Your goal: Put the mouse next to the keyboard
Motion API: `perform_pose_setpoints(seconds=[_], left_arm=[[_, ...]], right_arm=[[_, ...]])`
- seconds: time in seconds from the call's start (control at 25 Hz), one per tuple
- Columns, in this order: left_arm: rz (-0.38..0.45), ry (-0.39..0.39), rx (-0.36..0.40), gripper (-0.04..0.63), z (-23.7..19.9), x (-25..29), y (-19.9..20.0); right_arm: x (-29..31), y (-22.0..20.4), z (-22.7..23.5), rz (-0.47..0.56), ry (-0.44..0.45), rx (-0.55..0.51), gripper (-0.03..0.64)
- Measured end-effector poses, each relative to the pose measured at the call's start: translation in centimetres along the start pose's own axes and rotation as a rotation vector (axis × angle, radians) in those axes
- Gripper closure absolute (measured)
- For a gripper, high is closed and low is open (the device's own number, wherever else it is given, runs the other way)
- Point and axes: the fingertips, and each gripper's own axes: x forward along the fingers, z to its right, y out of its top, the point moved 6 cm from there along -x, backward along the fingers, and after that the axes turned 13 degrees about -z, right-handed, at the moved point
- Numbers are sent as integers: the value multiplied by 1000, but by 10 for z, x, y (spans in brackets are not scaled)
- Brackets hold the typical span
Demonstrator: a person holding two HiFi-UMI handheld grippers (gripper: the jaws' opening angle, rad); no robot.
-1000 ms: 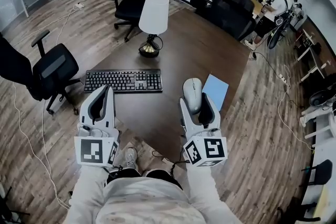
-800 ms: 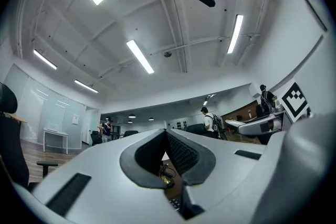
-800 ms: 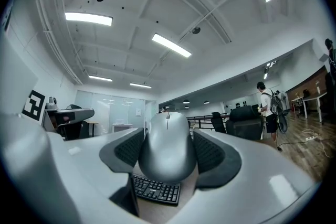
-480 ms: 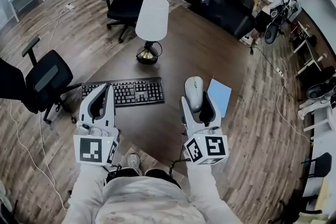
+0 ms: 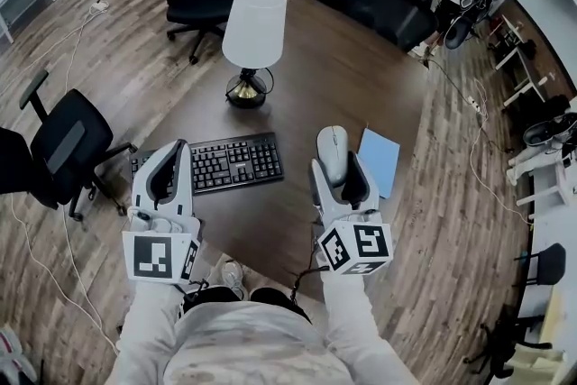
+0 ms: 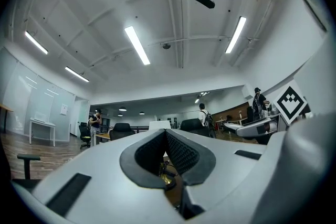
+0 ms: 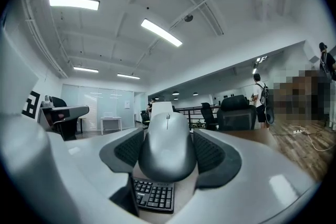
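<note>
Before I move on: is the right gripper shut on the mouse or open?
Shut on it: the mouse sits in the right gripper, both pads touching it.

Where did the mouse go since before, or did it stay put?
No, it hardly moved. The mouse sits in the jaws of the right gripper, still between the keyboard and the blue notebook, with the same gaps as before.

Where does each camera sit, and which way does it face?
Head view: on the person's head, facing down at the dark wooden table; both grippers show.
Left gripper view: on the left gripper, along shut, empty jaws.
Right gripper view: on the right gripper, along jaws gripping the grey mouse.
Shared: head and right views show the black keyboard.
</note>
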Motion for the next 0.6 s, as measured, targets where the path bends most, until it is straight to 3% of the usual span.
perform_pose_setpoints(seconds=[0.6], left_arm=[[-57, -70, -33, 591, -29, 48, -27]], right_arm=[[59, -42, 17, -152, -65, 52, 310]])
